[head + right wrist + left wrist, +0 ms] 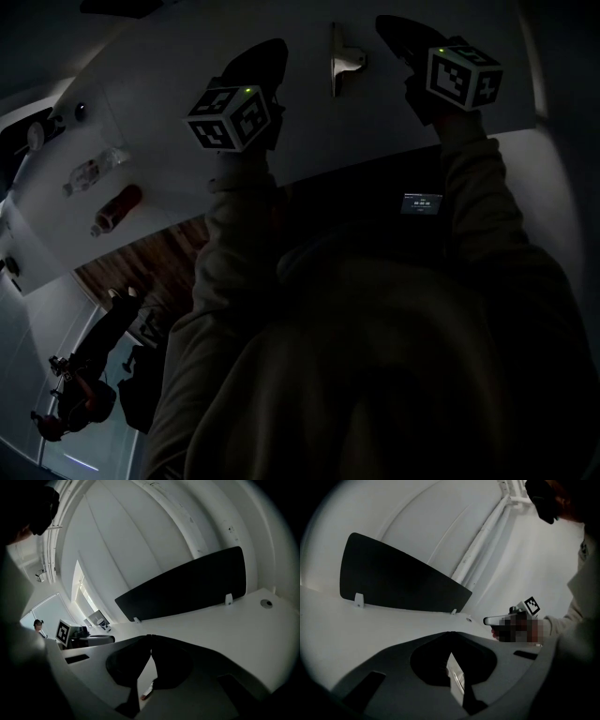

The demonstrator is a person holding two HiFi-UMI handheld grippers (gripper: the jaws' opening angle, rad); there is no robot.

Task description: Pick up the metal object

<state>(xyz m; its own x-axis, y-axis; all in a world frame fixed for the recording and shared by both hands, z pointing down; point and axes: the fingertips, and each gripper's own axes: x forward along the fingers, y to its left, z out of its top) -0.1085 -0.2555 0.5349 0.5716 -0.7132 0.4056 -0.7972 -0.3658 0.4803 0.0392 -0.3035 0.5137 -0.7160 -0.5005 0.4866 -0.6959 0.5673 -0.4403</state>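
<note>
In the dim head view the metal object, a small shiny clip, lies on the white table between my two grippers. My left gripper is to its left and my right gripper to its right; neither touches it. In the left gripper view the left gripper has its tips meeting, shut on nothing. The right gripper is likewise shut and empty in its own view. Each gripper view also shows the other one: the right gripper and the left gripper. Neither gripper view shows the metal object clearly.
A red cylinder, a clear packet and small round items lie on the table's left part. A black partition panel stands along the far edge. Wood floor and a person show below.
</note>
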